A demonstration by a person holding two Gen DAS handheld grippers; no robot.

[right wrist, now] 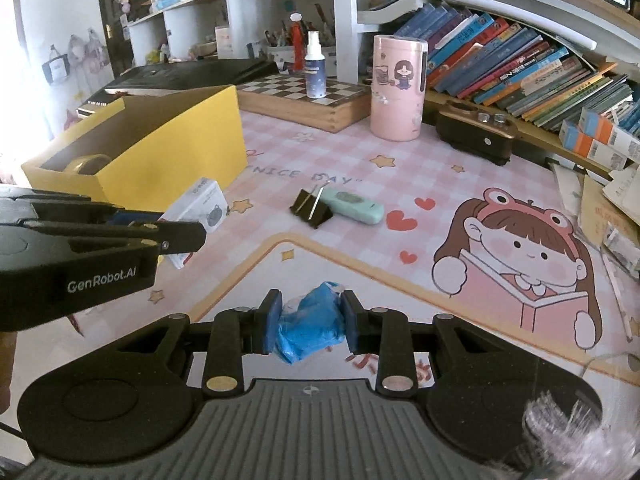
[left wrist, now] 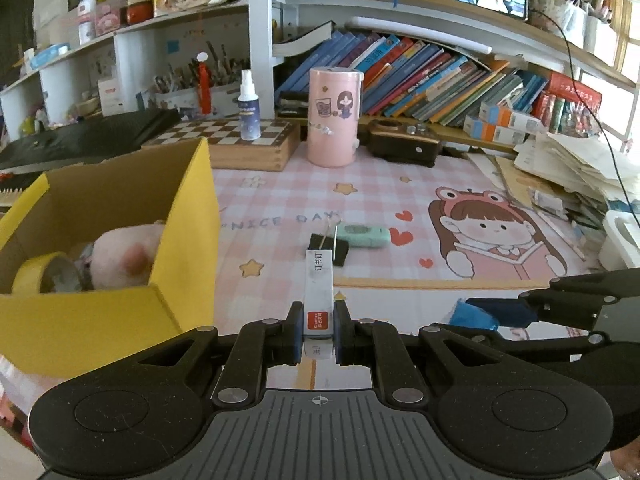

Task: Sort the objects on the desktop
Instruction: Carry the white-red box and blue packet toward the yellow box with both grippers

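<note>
My left gripper (left wrist: 318, 320) is shut on a white staple box (left wrist: 319, 292), held above the pink desk mat right of the yellow cardboard box (left wrist: 188, 220). The same staple box (right wrist: 200, 208) shows in the right wrist view beside the left gripper (right wrist: 176, 240). My right gripper (right wrist: 309, 318) is shut on a crumpled blue bag (right wrist: 310, 324); it also shows in the left wrist view (left wrist: 478, 314). A black binder clip (left wrist: 329, 246) (right wrist: 310, 208) and a mint-green eraser case (left wrist: 364, 236) (right wrist: 354, 204) lie mid-mat. The yellow box holds a yellow tape roll (left wrist: 44, 274) and a pink plush (left wrist: 124, 260).
A pink cylinder holder (left wrist: 335, 116), a chessboard box (left wrist: 248, 140) with a spray bottle (left wrist: 249, 106), and a dark sharpener (left wrist: 404, 140) stand at the back. Leaning books (left wrist: 432, 76) fill the shelf. Paper stacks (left wrist: 580, 168) crowd the right edge.
</note>
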